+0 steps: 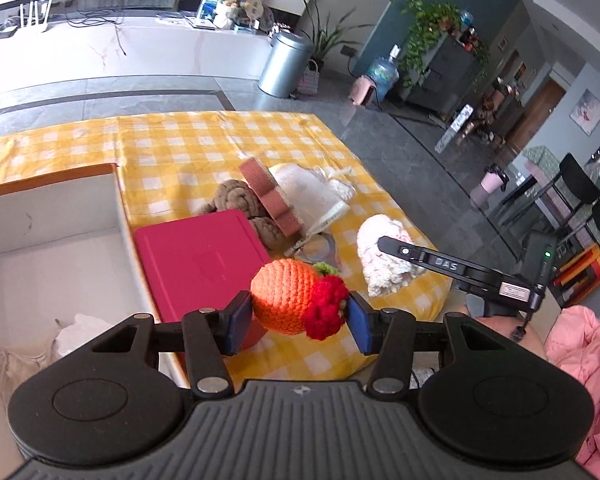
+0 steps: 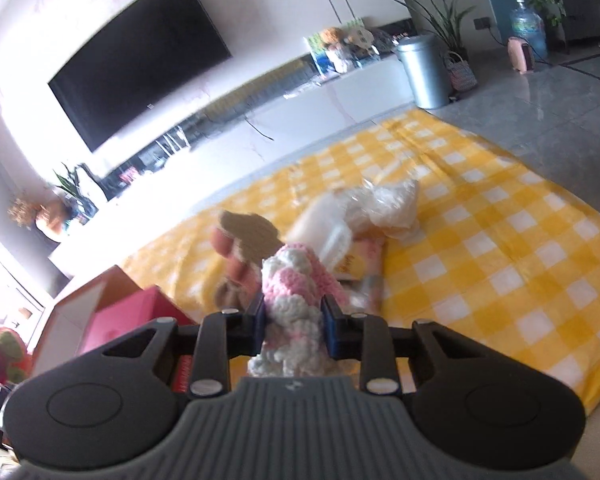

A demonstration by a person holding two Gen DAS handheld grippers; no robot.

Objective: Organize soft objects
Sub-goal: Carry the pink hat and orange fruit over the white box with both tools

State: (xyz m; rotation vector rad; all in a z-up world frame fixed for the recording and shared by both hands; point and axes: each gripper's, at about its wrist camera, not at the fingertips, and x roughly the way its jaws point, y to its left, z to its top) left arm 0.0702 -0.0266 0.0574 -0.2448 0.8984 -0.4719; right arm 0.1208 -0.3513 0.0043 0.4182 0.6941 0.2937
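Note:
My left gripper (image 1: 298,320) is shut on an orange crochet fruit with red knitted berries (image 1: 288,296), held above the yellow checked cloth (image 1: 204,140). My right gripper (image 2: 294,326) is shut on a pink-and-white crochet piece (image 2: 292,300), lifted off the cloth; in the left wrist view the same piece (image 1: 384,260) shows behind the right gripper's black finger (image 1: 420,258). A brown knitted item (image 1: 244,204), a pink sponge (image 1: 272,196) and a white bagged bundle (image 1: 316,192) lie mid-cloth.
An open white cardboard box (image 1: 48,240) with pale cloth inside stands at the left, a magenta lid (image 1: 200,256) beside it. A pink garment (image 1: 588,356) lies at the right. Grey floor (image 1: 400,152), a metal bin (image 1: 286,64) and a TV (image 2: 140,60) lie beyond.

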